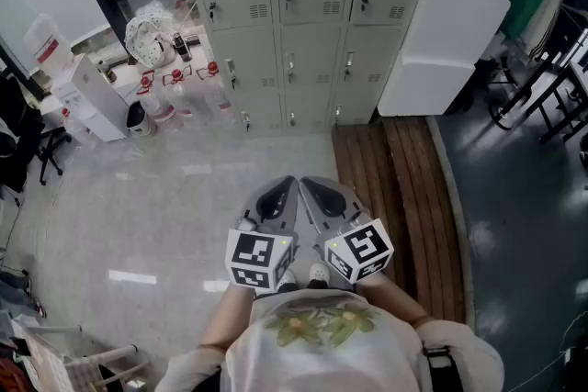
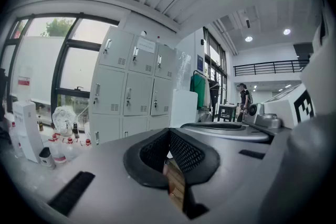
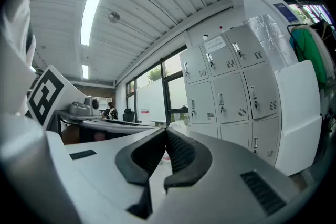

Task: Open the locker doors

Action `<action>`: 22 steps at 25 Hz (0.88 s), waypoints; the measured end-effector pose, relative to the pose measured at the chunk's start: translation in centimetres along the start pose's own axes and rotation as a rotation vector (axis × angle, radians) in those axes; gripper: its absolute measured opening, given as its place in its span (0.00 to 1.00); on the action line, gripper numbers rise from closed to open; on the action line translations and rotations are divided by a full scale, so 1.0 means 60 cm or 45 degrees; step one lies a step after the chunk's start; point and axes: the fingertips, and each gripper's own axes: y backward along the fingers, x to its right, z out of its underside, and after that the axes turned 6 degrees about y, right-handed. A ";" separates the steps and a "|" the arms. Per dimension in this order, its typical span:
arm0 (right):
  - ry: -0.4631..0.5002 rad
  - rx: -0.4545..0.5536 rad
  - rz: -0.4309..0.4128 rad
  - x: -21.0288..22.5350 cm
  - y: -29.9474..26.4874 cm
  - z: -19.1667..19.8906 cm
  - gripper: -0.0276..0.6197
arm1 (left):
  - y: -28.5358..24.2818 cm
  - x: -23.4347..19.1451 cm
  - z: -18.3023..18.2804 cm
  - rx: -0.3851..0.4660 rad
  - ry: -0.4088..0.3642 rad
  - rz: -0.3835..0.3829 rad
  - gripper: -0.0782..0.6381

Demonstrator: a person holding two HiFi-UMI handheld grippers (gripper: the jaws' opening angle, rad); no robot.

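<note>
While held side by side at 6 o'clock of the head view, pointing toward 12 o'clock and well apart from the lockers (image 1: 308, 14). On the left tool (image 1: 283, 193), jaws pressed together at the tips, nothing between them. On the right tool (image 1: 314, 193), likewise narrow, tips meeting, empty. At 12 o'clock, three columns of lockers, every visible door flush and closed. At 2 o'clock, just beside the lockers, a white boxy unit (image 1: 441, 41). At 10 o'clock, on the pale floor (image 1: 138, 216), clear bottles with red caps (image 1: 175, 92). At 3 o'clock from the tools, a strip of wooden slats (image 1: 400, 188).
</note>
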 end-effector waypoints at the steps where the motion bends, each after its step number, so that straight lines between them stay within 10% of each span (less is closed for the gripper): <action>1: -0.003 0.001 -0.002 0.001 0.001 0.001 0.09 | -0.001 0.001 0.001 0.001 0.000 -0.003 0.15; 22: -0.071 0.008 -0.074 0.076 0.060 0.026 0.09 | -0.060 0.071 0.027 -0.009 0.044 -0.048 0.15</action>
